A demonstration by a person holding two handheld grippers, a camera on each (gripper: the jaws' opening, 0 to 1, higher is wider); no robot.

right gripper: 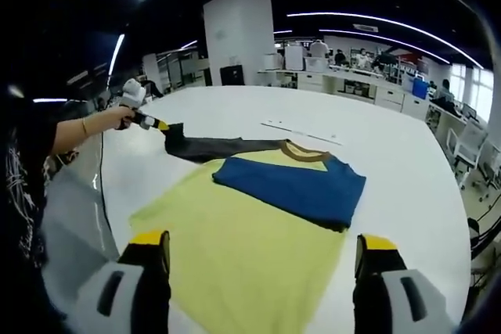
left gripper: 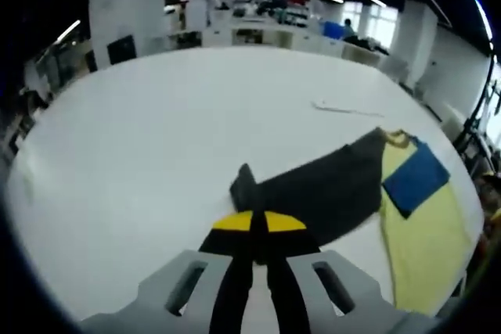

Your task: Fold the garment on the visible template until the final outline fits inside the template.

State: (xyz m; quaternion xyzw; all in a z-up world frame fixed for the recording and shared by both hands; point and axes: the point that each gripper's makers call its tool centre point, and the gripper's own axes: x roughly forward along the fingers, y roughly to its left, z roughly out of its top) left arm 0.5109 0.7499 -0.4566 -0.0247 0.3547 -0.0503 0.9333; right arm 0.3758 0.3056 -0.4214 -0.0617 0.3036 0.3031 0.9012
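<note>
White counter [right gripper: 407, 185] under office lights carries the yellow garment [right gripper: 243, 248]. Left gripper [left gripper: 252, 228] fingers are pinched on the dark sleeve [left gripper: 321, 189], stretched out, likely for folding inward. Right gripper [right gripper: 262, 260] fingers gape wide, empty, above the hem.
</note>
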